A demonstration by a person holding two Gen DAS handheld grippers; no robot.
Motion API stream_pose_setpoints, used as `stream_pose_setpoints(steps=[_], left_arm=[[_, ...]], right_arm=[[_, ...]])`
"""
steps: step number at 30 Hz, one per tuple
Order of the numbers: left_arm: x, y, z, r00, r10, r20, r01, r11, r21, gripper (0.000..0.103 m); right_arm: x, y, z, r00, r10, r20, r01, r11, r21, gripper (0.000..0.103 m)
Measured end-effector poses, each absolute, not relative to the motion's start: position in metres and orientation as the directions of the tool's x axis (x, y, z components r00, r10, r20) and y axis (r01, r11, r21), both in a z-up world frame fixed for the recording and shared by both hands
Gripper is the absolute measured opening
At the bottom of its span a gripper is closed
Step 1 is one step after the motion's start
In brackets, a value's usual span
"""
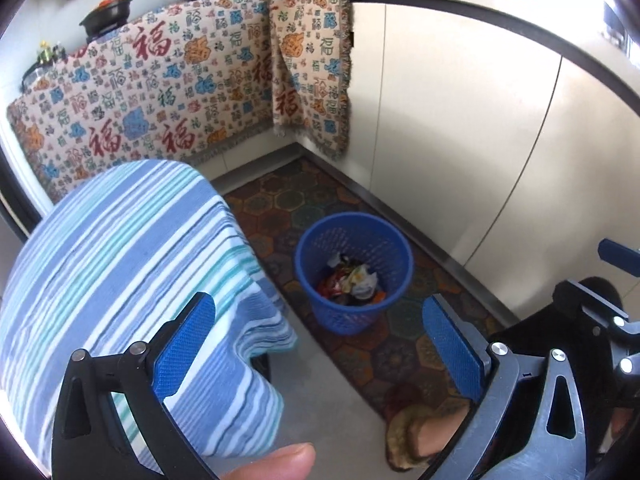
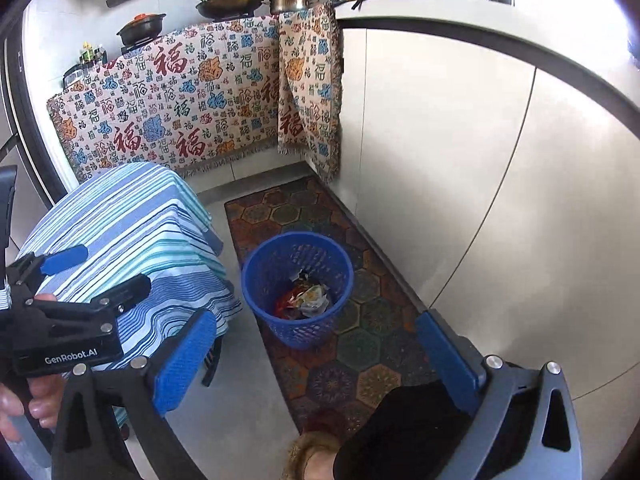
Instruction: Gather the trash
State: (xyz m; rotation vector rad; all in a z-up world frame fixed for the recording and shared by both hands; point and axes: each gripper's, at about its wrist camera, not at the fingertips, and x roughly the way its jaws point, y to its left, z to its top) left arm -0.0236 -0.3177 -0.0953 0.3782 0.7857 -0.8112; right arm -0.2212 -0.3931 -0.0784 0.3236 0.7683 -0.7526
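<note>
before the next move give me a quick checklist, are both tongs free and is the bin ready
1. Left tongs open, nothing held: ok.
2. Right tongs open, nothing held: ok.
3. Bin upright on the rug: ok.
4. Bin has room above the trash: ok.
5. Striped table free of trash on the part seen: ok.
6. Loose trash left on the floor: cannot tell, feet and tongs hide part.

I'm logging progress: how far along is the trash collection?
Looks mostly done: crumpled wrappers already lie in the blue basket on the rug. Nothing is in hand; the left gripper and right gripper hold their jaws open and empty. No loose trash shows on the striped tablecloth or floor.
</note>
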Motion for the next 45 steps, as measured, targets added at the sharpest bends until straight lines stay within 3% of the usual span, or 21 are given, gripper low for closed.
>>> stream_pose_setpoints(steps=[45], left_arm=[[-0.029,-0.308,-0.082,0.451,-0.476,-0.755,0.750,0.661,0.032,0.103]], right_arm=[[-0.217,-0.383,-0.077,0.486,-0.496,-0.720,0.701,0.713,-0.018,0.103]])
